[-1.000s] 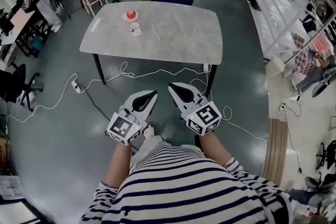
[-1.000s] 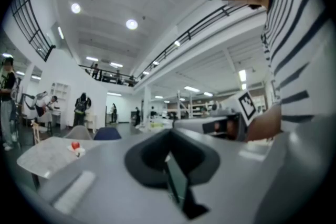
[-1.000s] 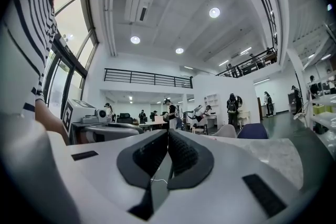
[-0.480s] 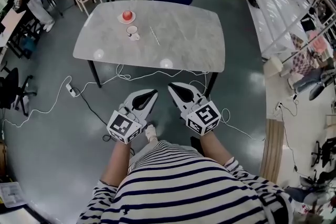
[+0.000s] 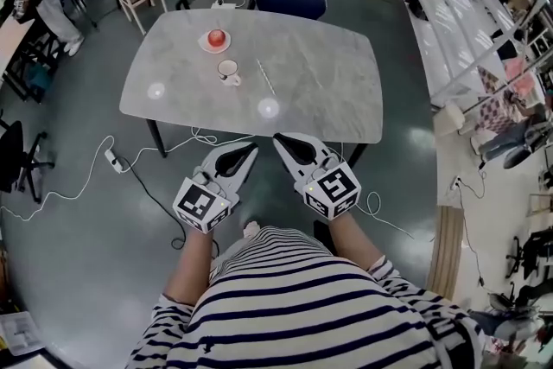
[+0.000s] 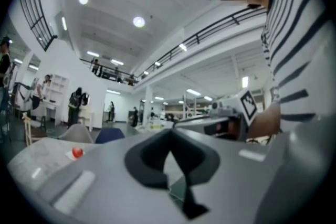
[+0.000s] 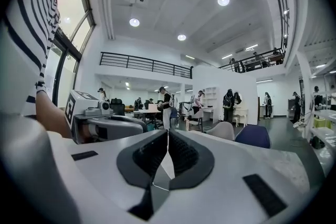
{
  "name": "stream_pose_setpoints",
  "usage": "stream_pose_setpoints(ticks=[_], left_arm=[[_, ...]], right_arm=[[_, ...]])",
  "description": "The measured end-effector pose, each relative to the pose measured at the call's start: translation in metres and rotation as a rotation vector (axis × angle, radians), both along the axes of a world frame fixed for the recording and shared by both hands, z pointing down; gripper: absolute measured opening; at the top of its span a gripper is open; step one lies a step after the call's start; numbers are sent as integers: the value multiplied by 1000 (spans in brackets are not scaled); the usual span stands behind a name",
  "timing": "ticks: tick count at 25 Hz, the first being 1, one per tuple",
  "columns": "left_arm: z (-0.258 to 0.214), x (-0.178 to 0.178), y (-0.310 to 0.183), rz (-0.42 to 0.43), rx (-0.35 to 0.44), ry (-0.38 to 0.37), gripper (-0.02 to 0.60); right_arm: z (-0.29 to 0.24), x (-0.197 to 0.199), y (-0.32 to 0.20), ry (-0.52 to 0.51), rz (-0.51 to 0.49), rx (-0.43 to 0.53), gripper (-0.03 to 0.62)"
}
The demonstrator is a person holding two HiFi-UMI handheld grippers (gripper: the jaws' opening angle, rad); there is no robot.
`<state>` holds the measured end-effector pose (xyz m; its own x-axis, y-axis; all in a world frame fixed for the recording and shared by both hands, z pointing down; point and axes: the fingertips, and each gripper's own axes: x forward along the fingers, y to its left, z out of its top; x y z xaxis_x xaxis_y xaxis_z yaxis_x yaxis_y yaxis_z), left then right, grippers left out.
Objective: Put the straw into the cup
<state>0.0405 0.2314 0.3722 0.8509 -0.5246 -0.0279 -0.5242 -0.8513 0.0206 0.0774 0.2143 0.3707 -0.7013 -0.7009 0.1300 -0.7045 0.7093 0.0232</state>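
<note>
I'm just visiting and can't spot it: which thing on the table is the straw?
Find the grey table ahead of the person. Left of its middle stands a white cup, a red fruit on a plate beyond it. The straw lies flat just right of the cup, the only thin pale stick.

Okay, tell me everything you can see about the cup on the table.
The cup is small and white, seemingly ceramic, with a handle on the side nearer the person. It stands upright, mouth open to the top, on the grey marbled table, left of the middle. Its inside looks pale brown, but it is too small to tell if it holds anything. Nothing touches it: the straw lies flat apart on its right, and a plate with a red round thing sits just beyond.
</note>
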Motion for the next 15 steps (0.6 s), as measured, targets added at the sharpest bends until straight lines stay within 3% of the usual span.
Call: stream_pose_setpoints(ticks=[15], left_arm=[[7, -35, -86, -41, -24, 22, 6]], right_arm=[[6, -35, -86, 40, -25, -24, 8]])
